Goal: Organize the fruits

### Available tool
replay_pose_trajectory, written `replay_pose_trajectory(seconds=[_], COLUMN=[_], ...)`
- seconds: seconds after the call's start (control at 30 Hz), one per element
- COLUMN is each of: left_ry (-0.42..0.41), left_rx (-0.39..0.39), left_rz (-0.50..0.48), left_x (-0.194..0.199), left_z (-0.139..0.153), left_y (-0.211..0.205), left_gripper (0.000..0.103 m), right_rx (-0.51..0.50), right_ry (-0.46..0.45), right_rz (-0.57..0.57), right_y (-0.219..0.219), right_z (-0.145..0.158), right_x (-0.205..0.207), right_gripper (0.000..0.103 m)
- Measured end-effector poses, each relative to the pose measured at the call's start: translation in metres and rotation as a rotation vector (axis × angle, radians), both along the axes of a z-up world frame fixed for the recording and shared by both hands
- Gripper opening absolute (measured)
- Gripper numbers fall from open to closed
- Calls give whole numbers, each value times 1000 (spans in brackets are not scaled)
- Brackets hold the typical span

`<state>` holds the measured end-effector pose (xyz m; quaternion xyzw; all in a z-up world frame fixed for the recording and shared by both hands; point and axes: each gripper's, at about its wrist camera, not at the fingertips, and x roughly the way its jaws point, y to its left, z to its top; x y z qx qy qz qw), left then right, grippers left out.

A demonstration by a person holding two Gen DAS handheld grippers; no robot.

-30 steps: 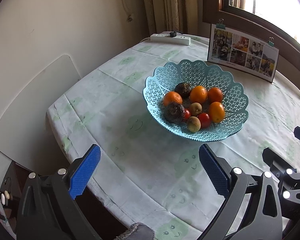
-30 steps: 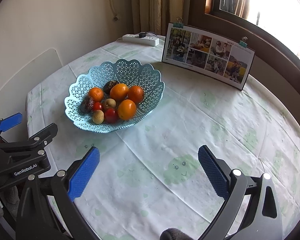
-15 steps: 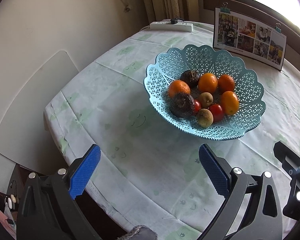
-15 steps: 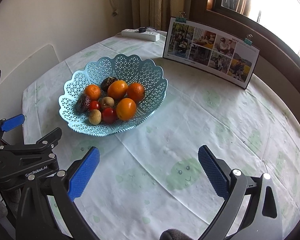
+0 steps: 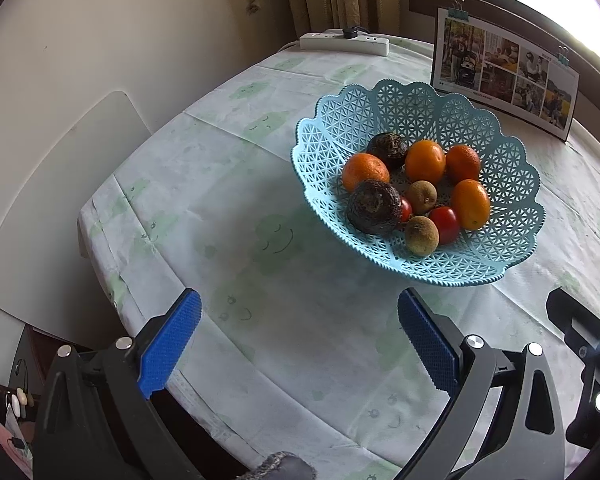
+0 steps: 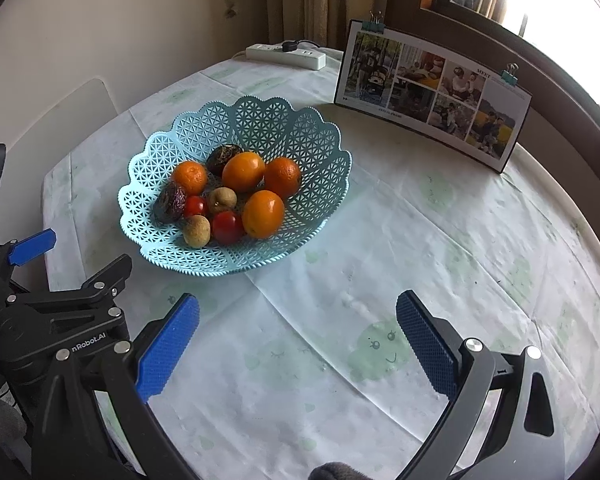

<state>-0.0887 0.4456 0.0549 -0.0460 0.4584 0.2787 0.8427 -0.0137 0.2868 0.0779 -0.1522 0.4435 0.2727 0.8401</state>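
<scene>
A light-blue lattice basket [image 5: 500,168] [image 6: 300,132] stands on the round table and holds several fruits: oranges [image 5: 425,161] [image 6: 263,213], red tomatoes [image 5: 444,224] [image 6: 227,227], small brown fruits [image 5: 421,235] [image 6: 196,231] and dark wrinkled fruits [image 5: 374,207] [image 6: 170,202]. My left gripper [image 5: 299,334] is open and empty, above the table's near-left edge, short of the basket. My right gripper [image 6: 298,336] is open and empty over the cloth, in front of and right of the basket. The left gripper's body [image 6: 60,320] shows at the right wrist view's left edge.
A photo calendar [image 5: 504,72] [image 6: 432,94] stands behind the basket, below a window. A white power strip [image 5: 344,43] [image 6: 286,56] lies at the table's far edge by curtains. A white chair back [image 5: 52,200] is left of the table [image 6: 460,240].
Both grippers have drifted left and a little nearer the basket, so the basket has shifted right in both views and looks larger. Jaws stayed open.
</scene>
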Motion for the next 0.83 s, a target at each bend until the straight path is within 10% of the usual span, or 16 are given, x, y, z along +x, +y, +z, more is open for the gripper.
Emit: replay_pose_trajectory(seconds=[0.83], left_ry=[12], left_rx=[9], left_rz=[9], left_x=[-2], left_z=[11], left_y=[3], left_gripper=[100], right_rx=[-22], right_ry=[1], right_rz=[-92], right_y=[-18], right_z=[1], right_x=[12], right_gripper=[98])
